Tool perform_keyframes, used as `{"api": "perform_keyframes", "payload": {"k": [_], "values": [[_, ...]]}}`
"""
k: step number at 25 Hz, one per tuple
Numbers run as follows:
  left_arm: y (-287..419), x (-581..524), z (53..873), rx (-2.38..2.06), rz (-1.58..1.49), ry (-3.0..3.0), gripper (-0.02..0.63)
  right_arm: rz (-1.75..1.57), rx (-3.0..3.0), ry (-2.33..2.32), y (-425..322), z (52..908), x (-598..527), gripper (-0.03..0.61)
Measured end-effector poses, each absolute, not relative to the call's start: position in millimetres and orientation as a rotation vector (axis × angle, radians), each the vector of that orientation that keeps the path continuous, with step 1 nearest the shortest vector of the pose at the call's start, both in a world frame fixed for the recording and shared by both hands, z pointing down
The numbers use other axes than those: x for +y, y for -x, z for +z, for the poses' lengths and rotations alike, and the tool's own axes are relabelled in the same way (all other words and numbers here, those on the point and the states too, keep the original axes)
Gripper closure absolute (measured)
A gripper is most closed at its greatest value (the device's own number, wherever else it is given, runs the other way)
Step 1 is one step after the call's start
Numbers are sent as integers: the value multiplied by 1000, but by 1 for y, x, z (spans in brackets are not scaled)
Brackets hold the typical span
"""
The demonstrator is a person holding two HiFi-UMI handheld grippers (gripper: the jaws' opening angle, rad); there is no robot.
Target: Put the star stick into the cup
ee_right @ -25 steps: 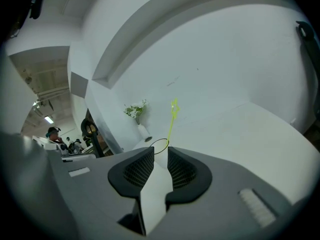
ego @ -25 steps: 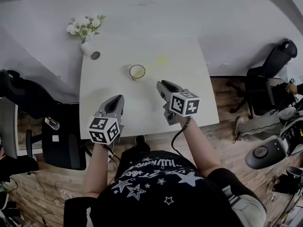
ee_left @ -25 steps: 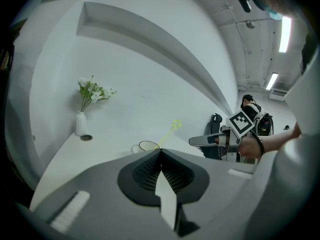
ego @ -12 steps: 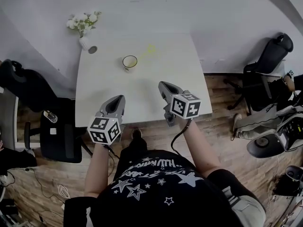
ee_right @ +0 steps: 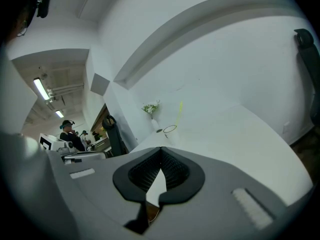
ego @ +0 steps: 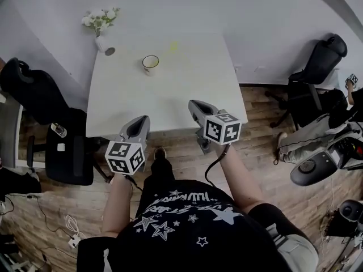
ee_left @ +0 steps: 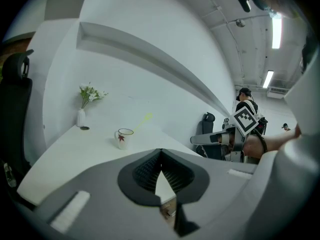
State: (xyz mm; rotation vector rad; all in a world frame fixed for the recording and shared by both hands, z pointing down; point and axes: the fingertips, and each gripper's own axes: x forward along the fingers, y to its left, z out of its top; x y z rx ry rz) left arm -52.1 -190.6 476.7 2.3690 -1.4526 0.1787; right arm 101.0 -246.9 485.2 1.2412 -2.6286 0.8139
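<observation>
Your head view placed the left gripper (ego: 141, 119) and right gripper (ego: 194, 104) over the counter's (ego: 170, 89) near edge, well apart from the cup (ego: 150, 63). Only your left gripper view showed the cup's red mark, which the right gripper view did not. The star stick (ego: 172, 47), thin and pale yellow, stood tilted in the cup with its star above the rim. Both grippers' jaws were clenched together and grasped nothing.

The counter (ego: 170, 89) is smooth, matt white. The floor (ego: 258, 152) is wood planking. The cup (ego: 150, 64) looks glossy. The left gripper (ego: 140, 121) and right gripper (ego: 196, 103) have matt grey plastic shells, and the fingers (ee_left: 145, 173) have black ribbed faces.
</observation>
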Motion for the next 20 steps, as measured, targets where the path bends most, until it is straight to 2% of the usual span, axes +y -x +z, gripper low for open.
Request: {"api": "perform_keyframes", "payload": {"k": [20], "values": [[28,-76,479,-1490,229,-2361,611,824,-2650,-1158,-116,488,-138,563]]}}
